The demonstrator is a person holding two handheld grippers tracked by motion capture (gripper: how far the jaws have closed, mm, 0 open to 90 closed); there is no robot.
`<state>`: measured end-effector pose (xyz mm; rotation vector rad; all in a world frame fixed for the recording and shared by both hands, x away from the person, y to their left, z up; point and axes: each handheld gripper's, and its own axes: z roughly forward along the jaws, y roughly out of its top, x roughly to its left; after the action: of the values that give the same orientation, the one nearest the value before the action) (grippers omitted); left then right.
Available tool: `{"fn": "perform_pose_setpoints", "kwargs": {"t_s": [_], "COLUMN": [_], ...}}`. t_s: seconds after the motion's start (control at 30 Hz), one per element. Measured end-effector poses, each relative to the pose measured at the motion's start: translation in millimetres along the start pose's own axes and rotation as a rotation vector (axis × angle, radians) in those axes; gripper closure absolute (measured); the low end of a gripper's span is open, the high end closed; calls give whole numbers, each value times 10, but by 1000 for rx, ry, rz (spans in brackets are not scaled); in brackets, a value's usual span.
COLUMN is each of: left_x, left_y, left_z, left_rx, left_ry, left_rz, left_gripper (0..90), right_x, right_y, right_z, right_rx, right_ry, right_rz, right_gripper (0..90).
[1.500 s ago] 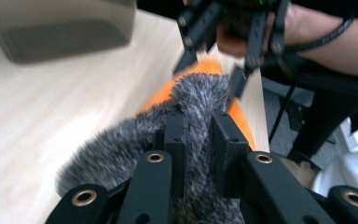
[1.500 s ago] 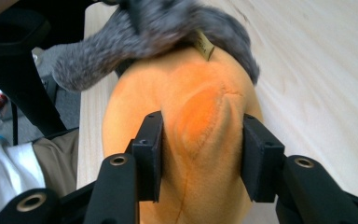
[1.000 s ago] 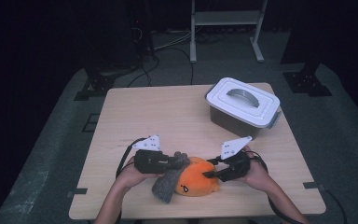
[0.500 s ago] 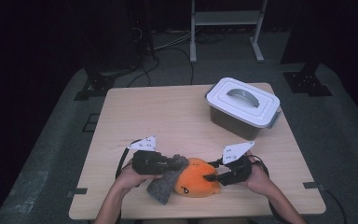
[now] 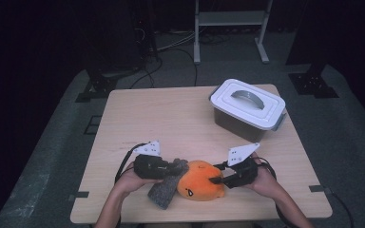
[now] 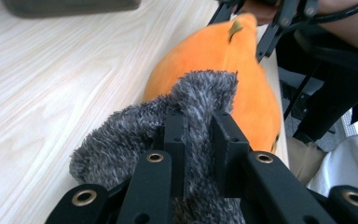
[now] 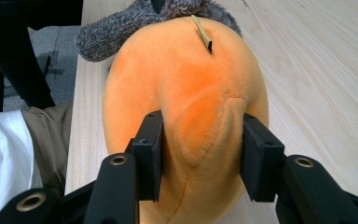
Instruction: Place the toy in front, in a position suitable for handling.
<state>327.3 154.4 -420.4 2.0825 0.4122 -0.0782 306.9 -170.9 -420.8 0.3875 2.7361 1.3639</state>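
- The left gripper (image 6: pixel 196 140) has its jaws pressed tight on a fold of the grey fuzzy cloth (image 6: pixel 168 121), with pile bulging up between the black pads and nothing slack in the pinch.
- From above, that left gripper (image 5: pixel 173 167) lies low near the front edge of the table (image 5: pixel 171 114), and the grey cloth (image 5: pixel 162 192) trails from it toward that edge.
- The right gripper (image 7: pixel 200 154) squeezes the end of the orange plush toy (image 7: pixel 186 88) from both sides; the pads dent the soft body, so it is held, though only by a bulge of stuffing.
- In the high view the right gripper (image 5: pixel 217 180) comes in from the right, and the orange plush toy (image 5: pixel 199 183) sits between the two hands, close to the front edge, touching the cloth.
- The white lidded box (image 5: pixel 248 107) stands well apart, near the far right corner.
- What I'd worry about: the right grip is on springy filling, so I judge a pull or lift could let the toy squirm out of the pads.
- If the hands draw apart, the cloth, which lies against the toy, may drag it along or snag on the little stalk (image 7: pixel 202 31).
- Both things are so near the front edge that a slip could send either off the table.
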Motion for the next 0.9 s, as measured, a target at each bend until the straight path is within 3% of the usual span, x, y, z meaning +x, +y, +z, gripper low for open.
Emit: {"fn": "perform_pose_setpoints", "kwargs": {"t_s": [0.1,0.23,0.4,0.47,0.6,0.73,0.9], "left_x": [16,6,-87,-111,-57,-41,-40], "left_y": [-3,16,138,158,87,56,53], "left_z": [13,-6,-4,29,46,40,39], "left_rx": [5,-17,-94,-81,-46,-44,-42], "left_ry": [16,38,-3,-6,-12,-32,-44], "left_rz": [-7,-8,19,35,10,7,8], "left_gripper": [772,775,778,778,778,778,777], "right_x": [1,25,30,53,38,-1,-47], "right_y": [17,45,66,83,60,63,37], "right_z": [4,14,28,40,31,22,9], "right_rx": [4,-7,-24,-25,-23,-30,-34], "right_ry": [-13,-49,-63,-58,-26,1,6], "right_rz": [23,15,31,21,38,59,84], "right_gripper": [547,555,554,552,500,404,356]}}
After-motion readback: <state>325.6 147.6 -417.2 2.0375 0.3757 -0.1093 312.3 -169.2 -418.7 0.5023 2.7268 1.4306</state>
